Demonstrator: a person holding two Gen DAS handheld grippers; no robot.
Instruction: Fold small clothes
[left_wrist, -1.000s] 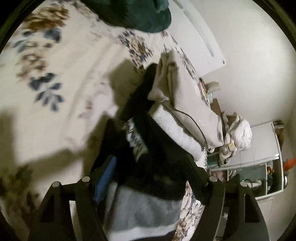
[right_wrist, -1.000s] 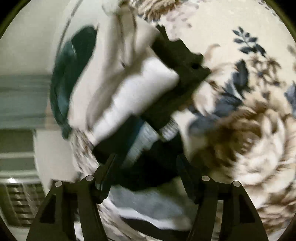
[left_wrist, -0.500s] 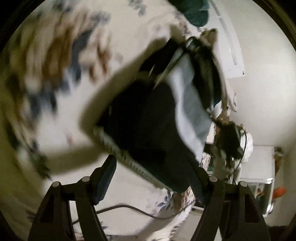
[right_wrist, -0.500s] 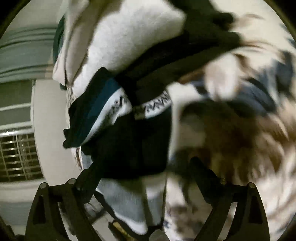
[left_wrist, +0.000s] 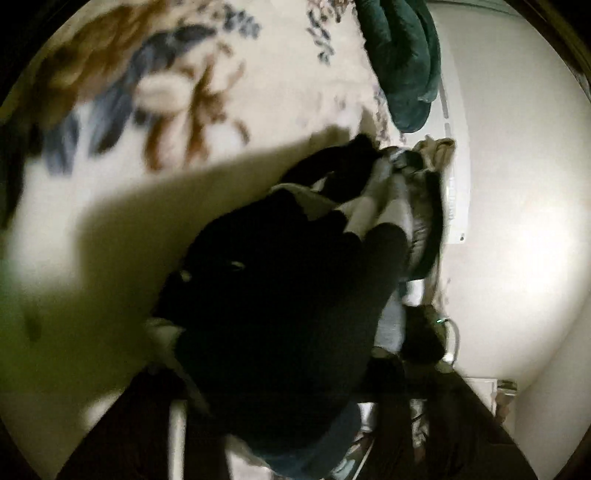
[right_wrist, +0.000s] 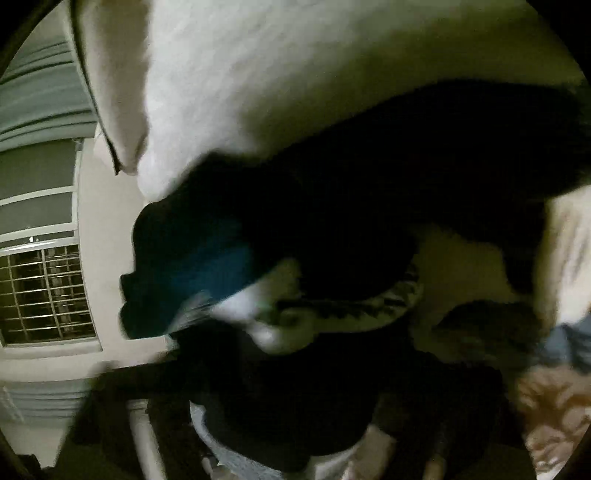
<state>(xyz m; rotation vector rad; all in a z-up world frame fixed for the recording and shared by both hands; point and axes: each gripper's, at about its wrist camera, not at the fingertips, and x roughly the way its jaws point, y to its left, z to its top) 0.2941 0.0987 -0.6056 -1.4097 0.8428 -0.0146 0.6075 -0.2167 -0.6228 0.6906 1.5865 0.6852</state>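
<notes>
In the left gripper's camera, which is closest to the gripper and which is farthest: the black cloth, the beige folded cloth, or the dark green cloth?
1. The black knitted garment: nearest, filling the lower middle right by the left gripper, whose jaws are closing.
2. The beige folded cloth: farther, right of centre at the bed's edge.
3. The dark green bundled cloth: farthest, at the top on the floral bedspread.
</notes>
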